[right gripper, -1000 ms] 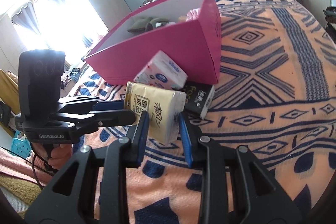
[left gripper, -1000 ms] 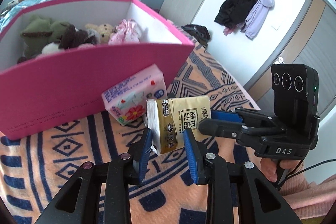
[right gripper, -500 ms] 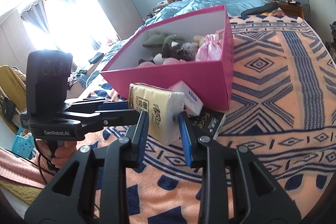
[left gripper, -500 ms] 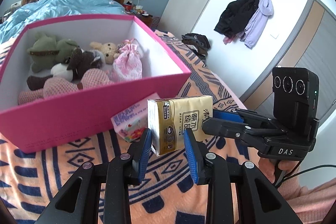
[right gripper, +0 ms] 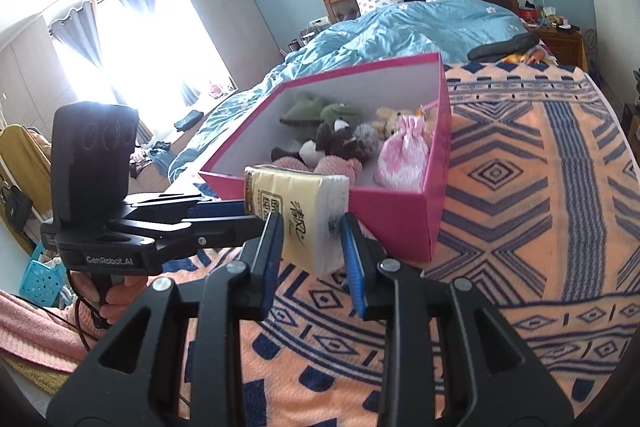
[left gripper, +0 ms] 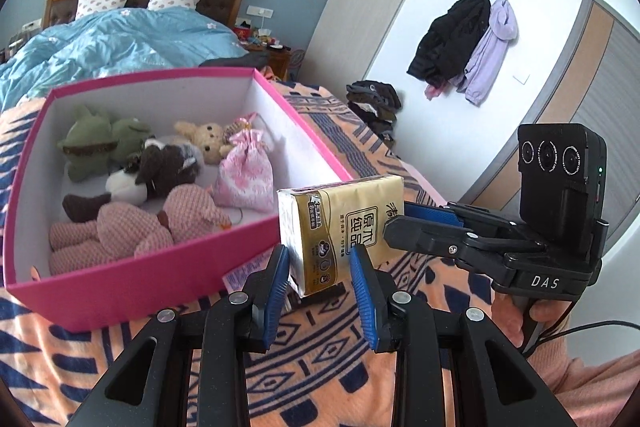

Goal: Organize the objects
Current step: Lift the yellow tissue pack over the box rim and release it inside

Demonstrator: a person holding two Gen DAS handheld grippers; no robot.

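A yellow tissue pack [left gripper: 340, 227] is held in the air by both grippers at once. My left gripper [left gripper: 320, 271] is shut on one end of it; my right gripper [right gripper: 310, 239] is shut on the other end, where the pack [right gripper: 304, 215] shows again. The pack hangs near the front right corner of the pink box [left gripper: 120, 283], at about rim height. The box [right gripper: 400, 215] holds several plush toys [left gripper: 132, 163] and a pink drawstring pouch [left gripper: 244, 175].
The box stands on a bed with an orange and navy patterned blanket [right gripper: 520, 187]. A second tissue pack [left gripper: 244, 271] lies partly hidden against the box's front. A blue duvet [left gripper: 120, 43], pillows and a headboard are behind. Coats [left gripper: 460, 39] hang on the right wall.
Both grippers have risen with the yellow pack, from blanket level to about the box rim. The inside of the box has come into view.
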